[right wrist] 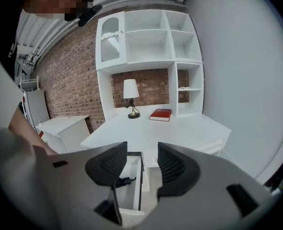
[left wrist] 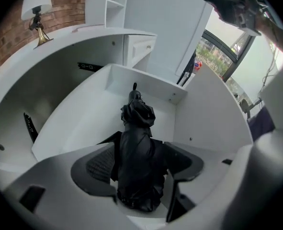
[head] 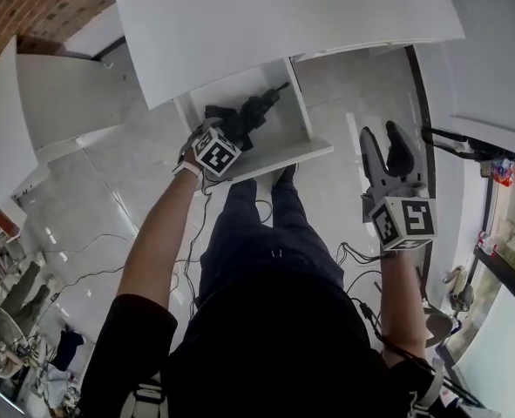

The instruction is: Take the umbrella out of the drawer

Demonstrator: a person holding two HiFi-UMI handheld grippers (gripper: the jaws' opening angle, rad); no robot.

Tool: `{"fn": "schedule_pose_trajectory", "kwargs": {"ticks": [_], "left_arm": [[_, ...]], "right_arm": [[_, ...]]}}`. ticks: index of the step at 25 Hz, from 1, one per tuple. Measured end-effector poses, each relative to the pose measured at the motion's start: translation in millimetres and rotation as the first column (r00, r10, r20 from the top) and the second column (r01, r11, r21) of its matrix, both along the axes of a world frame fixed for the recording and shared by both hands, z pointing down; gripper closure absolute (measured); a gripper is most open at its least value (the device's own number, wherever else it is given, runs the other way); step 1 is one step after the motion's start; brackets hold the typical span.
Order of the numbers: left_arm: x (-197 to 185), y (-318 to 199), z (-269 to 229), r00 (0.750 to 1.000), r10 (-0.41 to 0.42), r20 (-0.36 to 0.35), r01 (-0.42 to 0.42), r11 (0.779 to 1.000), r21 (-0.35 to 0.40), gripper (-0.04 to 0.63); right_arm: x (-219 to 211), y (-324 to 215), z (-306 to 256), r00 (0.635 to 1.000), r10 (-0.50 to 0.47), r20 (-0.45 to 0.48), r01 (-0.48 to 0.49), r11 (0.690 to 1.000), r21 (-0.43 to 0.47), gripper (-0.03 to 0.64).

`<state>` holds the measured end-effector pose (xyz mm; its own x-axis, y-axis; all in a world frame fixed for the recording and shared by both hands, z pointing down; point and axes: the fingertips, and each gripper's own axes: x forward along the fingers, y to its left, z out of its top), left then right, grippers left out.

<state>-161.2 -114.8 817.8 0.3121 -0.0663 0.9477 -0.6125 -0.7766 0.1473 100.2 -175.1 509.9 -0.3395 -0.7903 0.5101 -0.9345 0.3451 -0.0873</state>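
Note:
A black folded umbrella lies lengthwise in the open white drawer under the desk. My left gripper is down inside the drawer, pointing steeply down over the umbrella's near end. In the left gripper view the umbrella runs between the two wide-apart jaws of that gripper; I see no pad pressing on the fabric. My right gripper hangs open over the floor to the right of the drawer. In its own view the right gripper holds nothing, and the drawer shows through the gap.
The white desk top overhangs the back of the drawer. On the desk stand a lamp and a red book, below white shelves. Cables trail over the tiled floor beside the person's legs.

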Motion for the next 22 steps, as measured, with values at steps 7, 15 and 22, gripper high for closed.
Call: {"fn": "schedule_pose_trajectory", "kwargs": {"ticks": [7, 15, 22], "left_arm": [[7, -9, 33, 0.995, 0.081, 0.062, -0.08, 0.996, -0.024, 0.285], [3, 3, 74, 0.99, 0.015, 0.138, 0.012, 0.981, -0.194, 0.282], [3, 1, 74, 0.978, 0.05, 0.201, -0.013, 0.984, -0.178, 0.316]], "right_arm": [[10, 0, 19, 0.999, 0.044, -0.004, -0.044, 0.998, -0.051, 0.42], [24, 8, 31, 0.995, 0.101, 0.014, -0.1, 0.992, -0.079, 0.437], [41, 10, 32, 0.99, 0.138, 0.026, -0.136, 0.987, -0.084, 0.446]]}}
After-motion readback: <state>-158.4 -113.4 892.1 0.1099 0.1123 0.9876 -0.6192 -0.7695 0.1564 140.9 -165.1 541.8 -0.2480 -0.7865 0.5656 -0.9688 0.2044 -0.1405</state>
